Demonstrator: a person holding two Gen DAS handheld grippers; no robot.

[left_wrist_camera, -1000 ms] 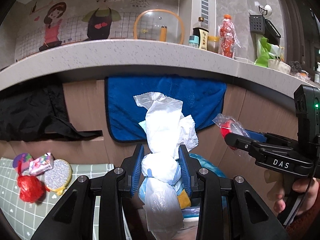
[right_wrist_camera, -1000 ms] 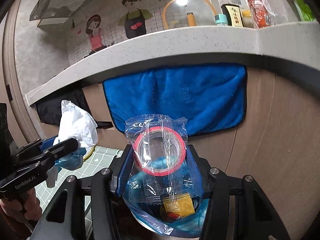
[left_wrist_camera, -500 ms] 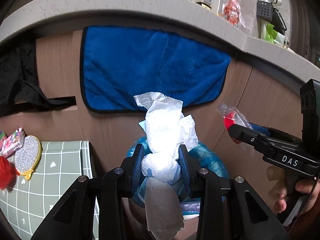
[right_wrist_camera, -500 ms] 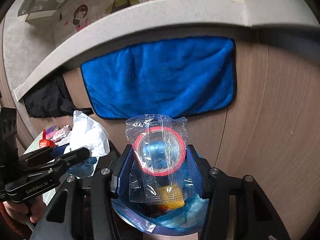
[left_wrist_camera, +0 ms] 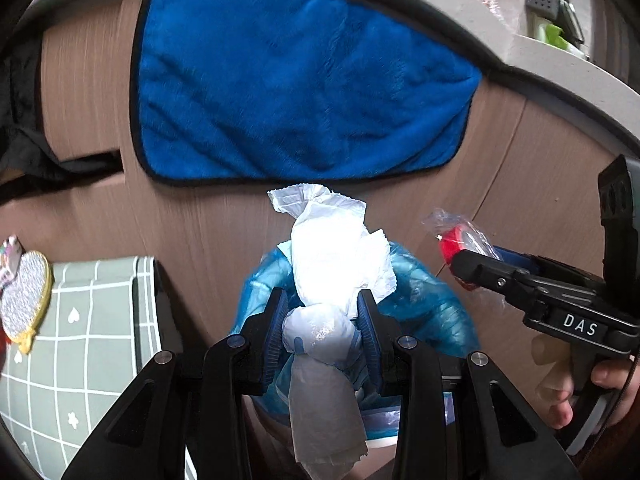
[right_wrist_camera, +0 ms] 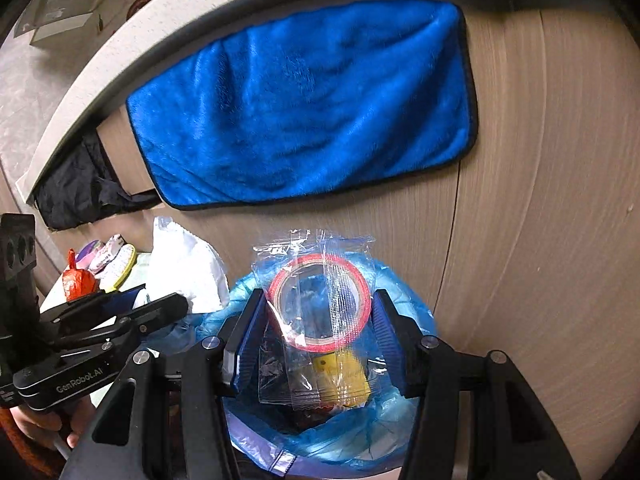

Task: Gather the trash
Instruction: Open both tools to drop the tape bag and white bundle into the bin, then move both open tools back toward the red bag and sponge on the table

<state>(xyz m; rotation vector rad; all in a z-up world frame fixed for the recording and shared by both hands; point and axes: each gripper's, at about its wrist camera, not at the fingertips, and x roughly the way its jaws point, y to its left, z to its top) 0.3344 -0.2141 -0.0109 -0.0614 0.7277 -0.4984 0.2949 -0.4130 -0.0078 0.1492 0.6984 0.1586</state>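
Note:
My left gripper (left_wrist_camera: 322,320) is shut on a crumpled white tissue wad (left_wrist_camera: 332,264) and holds it above the bin lined with a blue bag (left_wrist_camera: 424,300). My right gripper (right_wrist_camera: 318,320) is shut on a clear plastic wrapper with a red ring (right_wrist_camera: 320,300), right over the bin's open mouth (right_wrist_camera: 360,428). Yellow trash (right_wrist_camera: 344,372) lies inside the bin. Each gripper shows in the other's view: the right one (left_wrist_camera: 460,258) to the right, the left one (right_wrist_camera: 176,304) to the left with its tissue (right_wrist_camera: 184,264).
A blue towel (left_wrist_camera: 296,88) hangs on the wooden cabinet front behind the bin. A green checked mat (left_wrist_camera: 80,340) lies left of the bin, with a glittery round pad (left_wrist_camera: 24,300), a red wrapper (right_wrist_camera: 78,282) and a small colourful packet (right_wrist_camera: 106,254) on it.
Both grippers have tilted down and moved closer over the bin, still holding their trash. The countertop has slid up out of view.

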